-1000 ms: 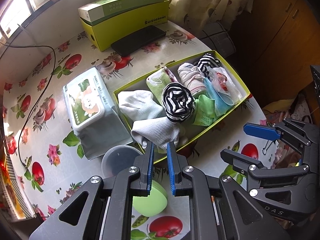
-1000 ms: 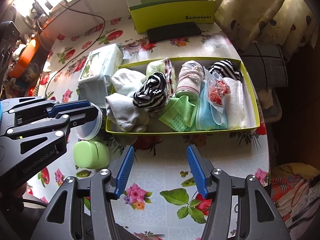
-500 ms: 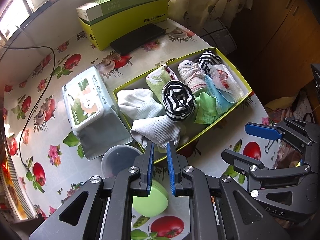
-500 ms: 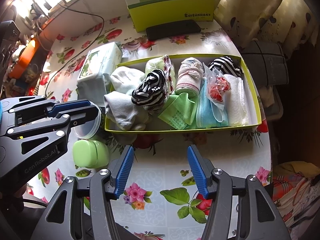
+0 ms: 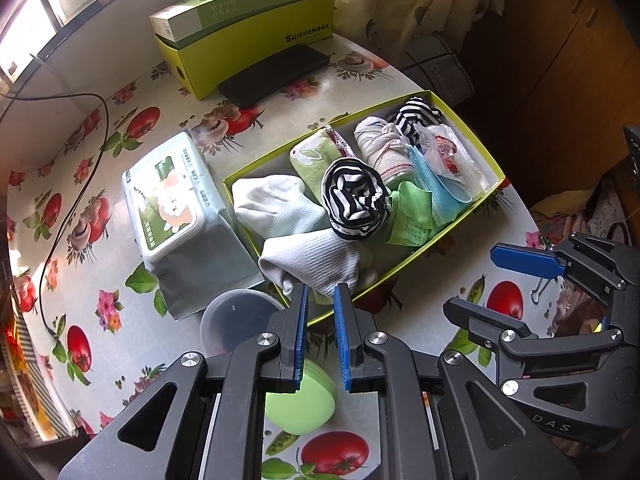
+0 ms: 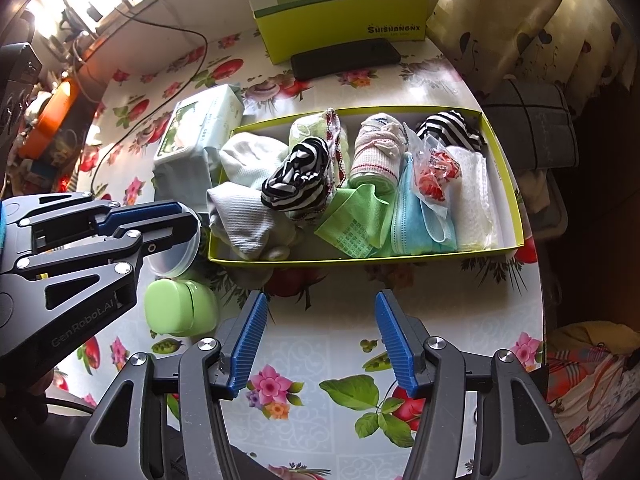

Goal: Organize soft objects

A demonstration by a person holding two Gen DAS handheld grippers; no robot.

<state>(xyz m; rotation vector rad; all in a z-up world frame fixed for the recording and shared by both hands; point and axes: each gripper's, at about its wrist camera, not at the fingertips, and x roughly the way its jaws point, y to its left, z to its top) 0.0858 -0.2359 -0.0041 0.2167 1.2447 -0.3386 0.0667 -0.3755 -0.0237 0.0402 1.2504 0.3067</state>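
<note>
A round table (image 6: 472,320) under a floral oilcloth stands by a window and curtains (image 6: 532,16), carrying a wet-wipes pack (image 5: 172,204), a black phone (image 6: 346,58), a green carton (image 6: 340,12), a clear tub (image 5: 234,320) and a green case (image 6: 180,308). The shallow yellow-green box (image 6: 516,208) holds rolled socks, a striped sock bundle (image 5: 354,196), a green cloth (image 6: 356,224) and blue face masks (image 6: 416,216). The left gripper (image 5: 319,300) hovers at the box's near edge by a white sock (image 5: 316,260), narrowly parted and empty, while the right gripper (image 6: 320,312) hangs wide apart over bare oilcloth, gripping nothing.
</note>
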